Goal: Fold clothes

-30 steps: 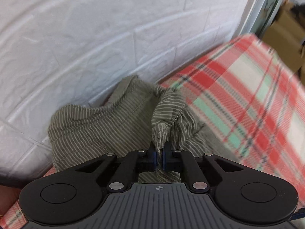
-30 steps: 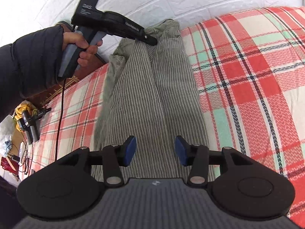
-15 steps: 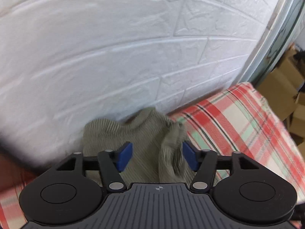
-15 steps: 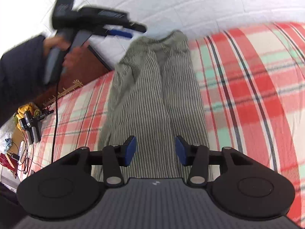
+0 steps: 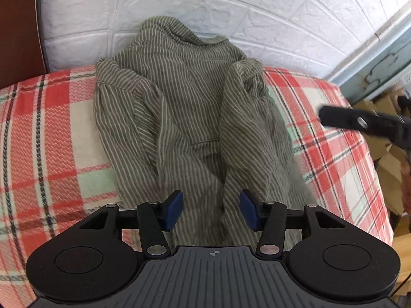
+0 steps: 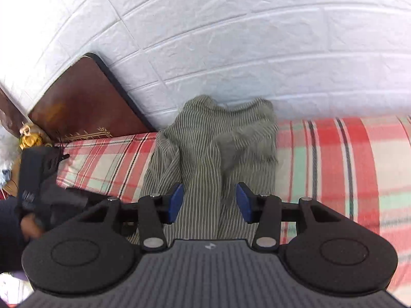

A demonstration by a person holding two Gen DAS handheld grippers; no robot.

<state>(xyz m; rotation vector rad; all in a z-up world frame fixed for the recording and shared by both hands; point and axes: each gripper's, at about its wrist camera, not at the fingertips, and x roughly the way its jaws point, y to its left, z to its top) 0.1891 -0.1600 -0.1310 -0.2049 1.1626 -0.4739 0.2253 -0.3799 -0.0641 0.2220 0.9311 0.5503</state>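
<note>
Seen from the left wrist, the striped shirt (image 5: 190, 118) lies on the plaid blanket (image 5: 46, 138), its collar against the white brick wall (image 5: 257, 12); the left gripper (image 5: 212, 211) hangs over it, jaws closing on nothing. From the right wrist, the right gripper (image 6: 209, 204) hovers apart, gripping nothing, above the shirt's hem.

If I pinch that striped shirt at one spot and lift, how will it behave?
Probably floppy: the striped shirt already lies in soft folds and wrinkles. It looks thin, so likely light. The rest would probably dangle and drag over the plaid blanket rather than slide off.
</note>
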